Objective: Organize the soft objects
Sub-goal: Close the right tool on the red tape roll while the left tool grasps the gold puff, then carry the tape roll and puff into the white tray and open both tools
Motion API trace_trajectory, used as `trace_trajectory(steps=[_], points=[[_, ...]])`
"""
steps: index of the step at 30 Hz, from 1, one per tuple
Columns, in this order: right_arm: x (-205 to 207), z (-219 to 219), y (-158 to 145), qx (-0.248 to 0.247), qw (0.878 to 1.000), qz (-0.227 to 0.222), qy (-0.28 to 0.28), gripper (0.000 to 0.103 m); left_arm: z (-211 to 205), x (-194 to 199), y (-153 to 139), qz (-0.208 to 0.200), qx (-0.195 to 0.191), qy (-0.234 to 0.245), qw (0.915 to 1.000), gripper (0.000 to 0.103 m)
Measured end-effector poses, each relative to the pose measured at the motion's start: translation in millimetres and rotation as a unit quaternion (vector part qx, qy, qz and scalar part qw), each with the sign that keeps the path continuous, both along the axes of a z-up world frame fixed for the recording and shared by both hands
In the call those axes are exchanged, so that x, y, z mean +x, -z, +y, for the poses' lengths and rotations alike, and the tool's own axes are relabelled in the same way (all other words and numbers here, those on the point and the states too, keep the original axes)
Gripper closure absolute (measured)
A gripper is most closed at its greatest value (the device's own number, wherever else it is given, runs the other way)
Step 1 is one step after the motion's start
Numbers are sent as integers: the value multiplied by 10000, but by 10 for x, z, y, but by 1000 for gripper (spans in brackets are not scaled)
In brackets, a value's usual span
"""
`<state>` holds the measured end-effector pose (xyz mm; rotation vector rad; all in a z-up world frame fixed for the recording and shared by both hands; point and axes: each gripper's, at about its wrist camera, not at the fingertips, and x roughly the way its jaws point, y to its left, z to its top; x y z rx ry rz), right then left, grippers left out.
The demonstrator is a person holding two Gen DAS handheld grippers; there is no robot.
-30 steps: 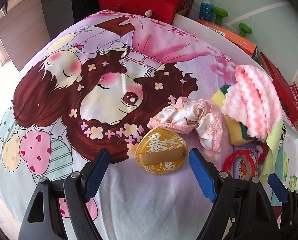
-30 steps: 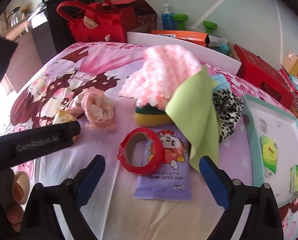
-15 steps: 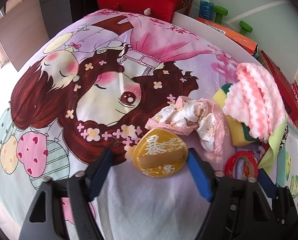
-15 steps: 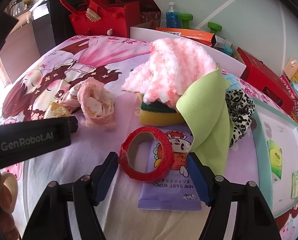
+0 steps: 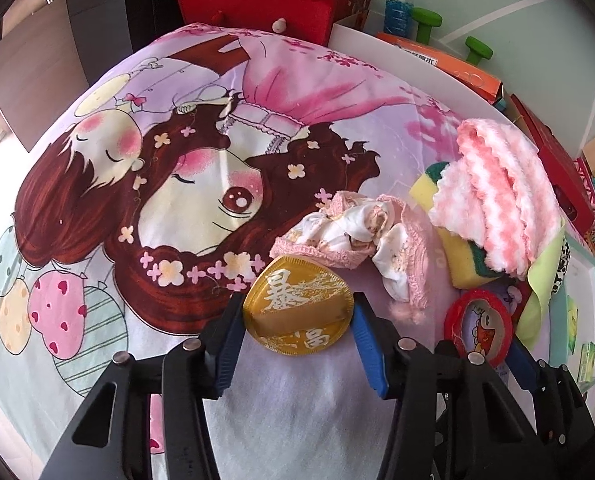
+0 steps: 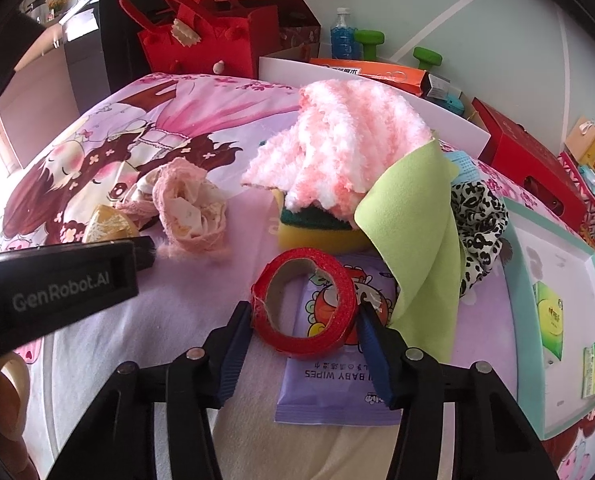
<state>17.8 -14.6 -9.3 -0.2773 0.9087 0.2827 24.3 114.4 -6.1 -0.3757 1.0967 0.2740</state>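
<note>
Between left gripper jaws: gold pouch, pads touching.

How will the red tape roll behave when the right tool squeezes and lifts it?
The red tape roll is a thin hollow ring, so it probably flexes oval under the right tool. It looks light. It lies partly on the glossy wipes pack, so it may slide.
</note>
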Motion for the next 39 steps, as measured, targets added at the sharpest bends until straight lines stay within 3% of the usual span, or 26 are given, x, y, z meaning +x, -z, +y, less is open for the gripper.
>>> trace_trajectory(steps=[10,25,39], points=[[-34,-47,-70,128,9999,-8,19,48,42,-49,-135,-195,31,-37,9998,50],[-177,-192,-443,490,9980,-403,-76,48,-10,-203,-629,-850,224,-52,9961,50],[-190,-475,-648,760,9954,-565,160,48,-207,-203,-775,-1011,395,134,9940,50]])
